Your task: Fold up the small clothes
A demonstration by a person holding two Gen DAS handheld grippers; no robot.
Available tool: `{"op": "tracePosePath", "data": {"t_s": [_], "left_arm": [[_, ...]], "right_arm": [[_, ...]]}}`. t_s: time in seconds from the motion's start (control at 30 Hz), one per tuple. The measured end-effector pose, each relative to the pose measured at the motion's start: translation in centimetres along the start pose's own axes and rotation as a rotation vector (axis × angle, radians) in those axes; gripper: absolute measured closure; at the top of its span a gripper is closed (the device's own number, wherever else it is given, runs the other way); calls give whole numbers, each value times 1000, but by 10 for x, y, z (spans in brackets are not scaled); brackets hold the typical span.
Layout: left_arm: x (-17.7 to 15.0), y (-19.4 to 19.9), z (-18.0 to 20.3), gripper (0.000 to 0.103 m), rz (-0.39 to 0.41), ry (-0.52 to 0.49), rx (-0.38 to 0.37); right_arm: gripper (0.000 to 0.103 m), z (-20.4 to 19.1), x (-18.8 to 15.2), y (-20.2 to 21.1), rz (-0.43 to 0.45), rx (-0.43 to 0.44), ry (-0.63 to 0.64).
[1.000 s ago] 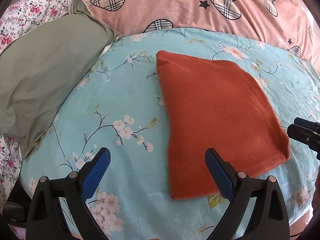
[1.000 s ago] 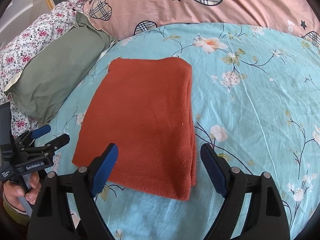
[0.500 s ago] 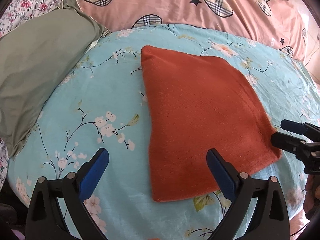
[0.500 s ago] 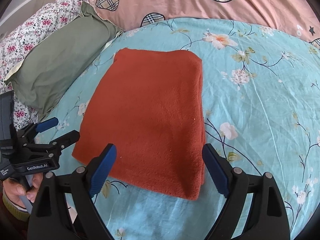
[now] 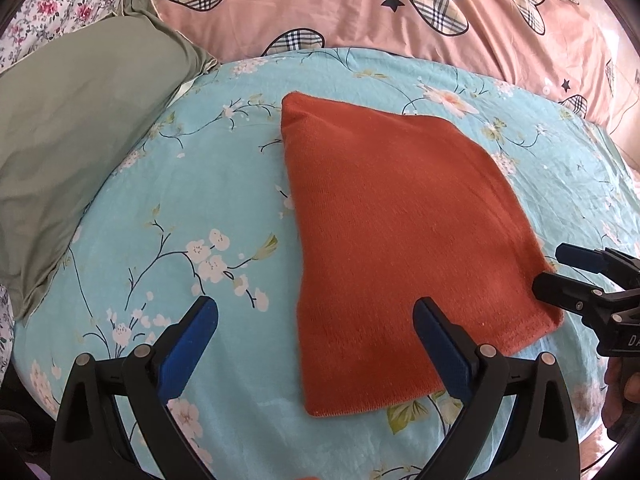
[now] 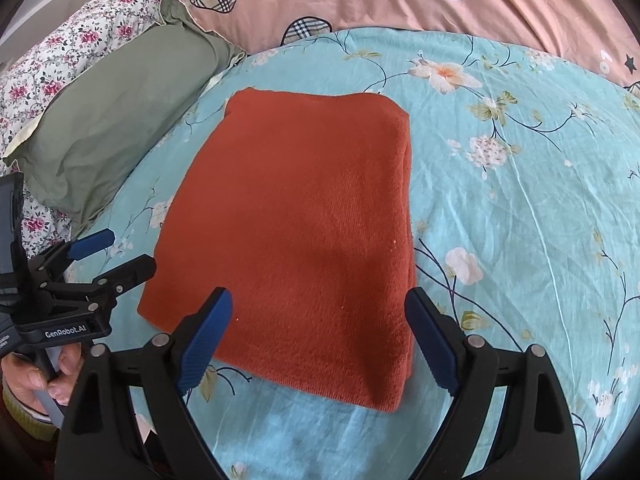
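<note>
A folded rust-orange garment (image 6: 296, 236) is seen lying flat at the centre of the frame on a bed covered by a turquoise floral sheet (image 6: 520, 200). The right claw (image 6: 320, 336) is held wide open above its near edge, nothing gripped. The left claw (image 5: 316, 346) is likewise spread wide and empty, over the garment's lower left corner. A green pillow (image 5: 72, 128) lies at the upper left.

Bright, even daylight; both views sharp at centre. Fisheye distortion bends the bed (image 5: 224, 184) outward, with black vignetting at the corners. Soft shadow falls on the cloth (image 6: 344, 264).
</note>
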State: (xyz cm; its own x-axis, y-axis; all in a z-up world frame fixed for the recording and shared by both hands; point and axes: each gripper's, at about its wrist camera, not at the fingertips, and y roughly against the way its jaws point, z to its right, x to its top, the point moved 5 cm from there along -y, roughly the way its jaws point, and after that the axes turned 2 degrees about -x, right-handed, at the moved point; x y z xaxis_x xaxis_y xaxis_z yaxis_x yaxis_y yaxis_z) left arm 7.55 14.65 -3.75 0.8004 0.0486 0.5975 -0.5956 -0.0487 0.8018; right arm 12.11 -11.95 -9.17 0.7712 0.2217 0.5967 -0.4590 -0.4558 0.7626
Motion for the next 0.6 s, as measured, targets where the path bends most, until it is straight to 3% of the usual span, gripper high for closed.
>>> {"op": "tracePosePath", "data": {"t_s": [0.6], "left_arm": [[6,0,1,5,9,-4,-1]], "right_arm": [[15,-4,4,-3,-2,7,9]]}}
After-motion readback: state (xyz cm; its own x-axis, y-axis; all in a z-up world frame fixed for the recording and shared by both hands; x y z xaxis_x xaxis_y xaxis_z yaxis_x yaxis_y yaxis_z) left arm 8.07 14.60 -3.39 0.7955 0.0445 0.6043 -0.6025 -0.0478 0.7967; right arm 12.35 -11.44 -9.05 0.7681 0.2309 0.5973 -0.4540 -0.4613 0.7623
